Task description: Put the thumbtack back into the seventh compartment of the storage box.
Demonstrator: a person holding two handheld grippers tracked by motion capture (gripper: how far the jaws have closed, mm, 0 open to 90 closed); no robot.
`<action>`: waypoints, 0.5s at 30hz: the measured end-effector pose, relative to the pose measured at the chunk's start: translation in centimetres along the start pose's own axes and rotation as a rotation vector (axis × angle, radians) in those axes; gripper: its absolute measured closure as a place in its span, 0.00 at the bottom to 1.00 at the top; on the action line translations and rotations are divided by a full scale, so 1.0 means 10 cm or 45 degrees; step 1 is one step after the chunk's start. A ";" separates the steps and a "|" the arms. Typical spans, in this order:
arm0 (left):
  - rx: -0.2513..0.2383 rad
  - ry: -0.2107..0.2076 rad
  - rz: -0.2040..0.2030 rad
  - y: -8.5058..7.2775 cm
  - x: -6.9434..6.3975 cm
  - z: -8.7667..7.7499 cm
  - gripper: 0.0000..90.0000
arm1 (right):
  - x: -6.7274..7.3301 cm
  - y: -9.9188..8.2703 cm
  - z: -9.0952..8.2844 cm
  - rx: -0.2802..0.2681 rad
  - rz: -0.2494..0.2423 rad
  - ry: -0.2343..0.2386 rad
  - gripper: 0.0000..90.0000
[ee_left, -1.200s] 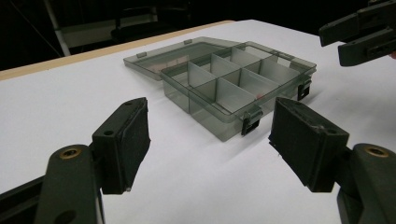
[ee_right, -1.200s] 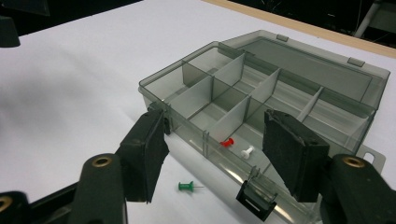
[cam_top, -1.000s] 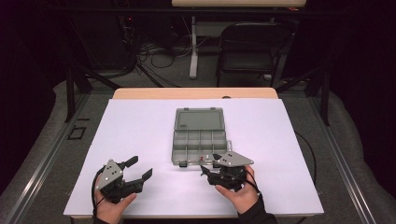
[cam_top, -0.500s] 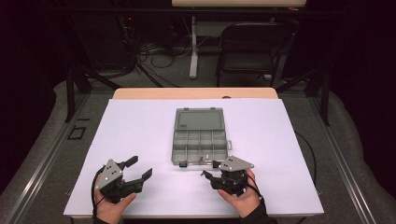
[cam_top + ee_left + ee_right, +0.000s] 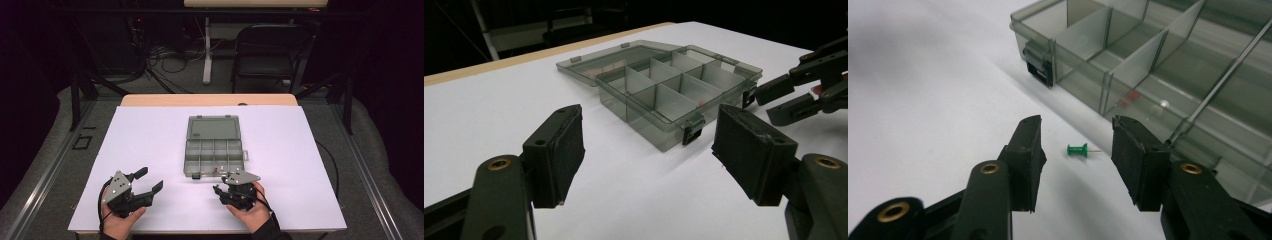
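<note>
Dark room, white table (image 5: 150, 135), going left to right. Left gripper (image 5: 148, 183) just idling with jaws spread wide, nothing in them. Compartment box (image 5: 214, 149) sitting open mid-table. Right gripper (image 5: 1076, 155) hovering half-open around a green pushpin (image 5: 1077, 150) lying just in front of the box, pads not touching yet. Probably best squeezing the plastic head, not the needle, and keeping clear of the box wall. Compared with a second ago: sitting lower, jaws just been closing in.

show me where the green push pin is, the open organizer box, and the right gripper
green push pin (image 5: 1078, 150): right gripper view, on its green head.
organizer box (image 5: 214, 150): high view, on a divider of the compartment tray.
right gripper (image 5: 1075, 150): right gripper view, midway between its two black fingertips.
</note>
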State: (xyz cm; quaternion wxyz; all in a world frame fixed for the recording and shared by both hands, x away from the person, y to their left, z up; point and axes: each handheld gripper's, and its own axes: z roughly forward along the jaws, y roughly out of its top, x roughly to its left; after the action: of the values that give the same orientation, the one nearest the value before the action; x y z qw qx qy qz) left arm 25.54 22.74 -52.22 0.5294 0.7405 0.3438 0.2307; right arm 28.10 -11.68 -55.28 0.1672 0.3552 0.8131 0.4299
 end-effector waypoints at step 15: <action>0.003 -0.004 -0.019 -0.01 0.02 0.02 0.31 | -0.05 -0.04 0.22 0.071 0.008 -0.031 0.64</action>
State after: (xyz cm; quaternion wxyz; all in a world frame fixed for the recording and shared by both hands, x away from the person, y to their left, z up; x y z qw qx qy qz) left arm 25.79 22.81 -52.38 0.5309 0.7387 0.3488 0.2253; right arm 29.52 -10.89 -56.84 0.1656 0.3675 0.8215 0.4033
